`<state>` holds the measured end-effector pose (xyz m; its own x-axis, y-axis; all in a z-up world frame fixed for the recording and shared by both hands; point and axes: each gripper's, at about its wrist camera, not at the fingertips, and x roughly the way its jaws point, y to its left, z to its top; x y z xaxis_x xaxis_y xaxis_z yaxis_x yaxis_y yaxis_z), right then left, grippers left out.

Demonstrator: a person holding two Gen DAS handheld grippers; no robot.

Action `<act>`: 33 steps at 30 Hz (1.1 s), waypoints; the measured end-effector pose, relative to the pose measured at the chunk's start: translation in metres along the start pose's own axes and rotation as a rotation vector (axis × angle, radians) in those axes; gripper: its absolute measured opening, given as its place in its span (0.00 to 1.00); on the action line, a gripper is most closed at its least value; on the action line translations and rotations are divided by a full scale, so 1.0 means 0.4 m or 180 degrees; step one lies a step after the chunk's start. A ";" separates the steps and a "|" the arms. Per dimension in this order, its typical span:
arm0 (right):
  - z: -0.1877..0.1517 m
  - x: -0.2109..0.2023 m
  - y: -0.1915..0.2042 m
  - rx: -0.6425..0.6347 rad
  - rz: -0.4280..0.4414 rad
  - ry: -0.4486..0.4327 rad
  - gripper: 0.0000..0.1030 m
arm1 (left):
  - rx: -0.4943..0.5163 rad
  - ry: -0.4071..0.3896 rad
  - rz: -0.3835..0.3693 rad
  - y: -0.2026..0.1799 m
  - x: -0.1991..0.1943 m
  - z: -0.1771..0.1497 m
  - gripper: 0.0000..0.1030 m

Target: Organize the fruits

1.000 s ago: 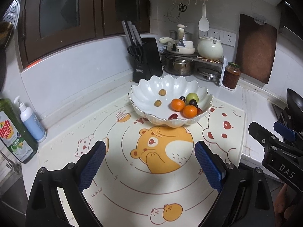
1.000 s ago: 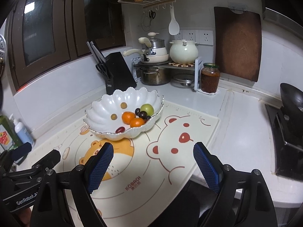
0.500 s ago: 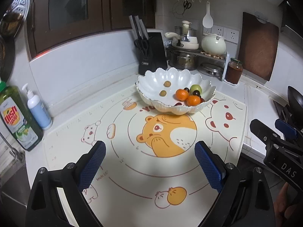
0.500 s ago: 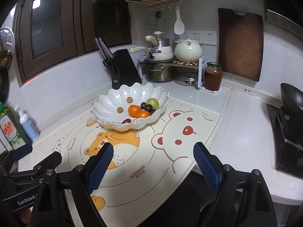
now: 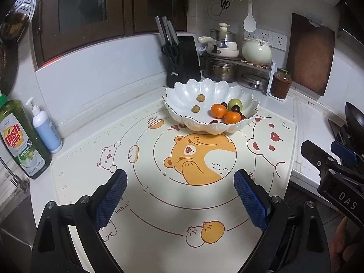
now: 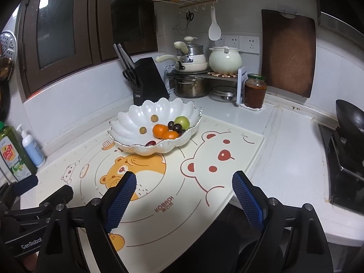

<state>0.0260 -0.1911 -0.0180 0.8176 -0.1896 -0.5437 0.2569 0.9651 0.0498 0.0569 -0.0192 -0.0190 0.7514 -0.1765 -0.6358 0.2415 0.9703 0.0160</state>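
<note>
Behind bowl [image 5: 211,126] front rim, red fruit [image 5: 213,121] half hidden; left tongs [image 5: 180,196], right tongs [image 6: 184,196] released, empty.

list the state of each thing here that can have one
left gripper: open, empty
right gripper: open, empty
white bowl: upright, holding fruit
sauce jar: lid on
cream pot: lidded
soap pump bottle: upright
cabinet doors: closed

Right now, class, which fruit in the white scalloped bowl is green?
The round green fruit at the bowl's right back side; its neighbours are two orange mandarins, dark grapes and small tan balls.
</note>
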 end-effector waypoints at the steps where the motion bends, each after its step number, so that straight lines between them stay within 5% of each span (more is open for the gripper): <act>1: 0.000 0.000 -0.001 -0.0003 0.0003 -0.0002 0.84 | -0.0002 -0.0002 -0.0003 0.000 0.000 0.000 0.93; 33: 0.005 0.009 -0.004 0.0007 0.0010 0.0035 0.84 | -0.0053 0.0018 0.0038 0.012 0.005 0.009 0.93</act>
<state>0.0297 -0.1939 -0.0184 0.8127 -0.1846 -0.5527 0.2555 0.9653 0.0533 0.0617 -0.0154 -0.0174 0.7507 -0.1639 -0.6399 0.2220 0.9750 0.0107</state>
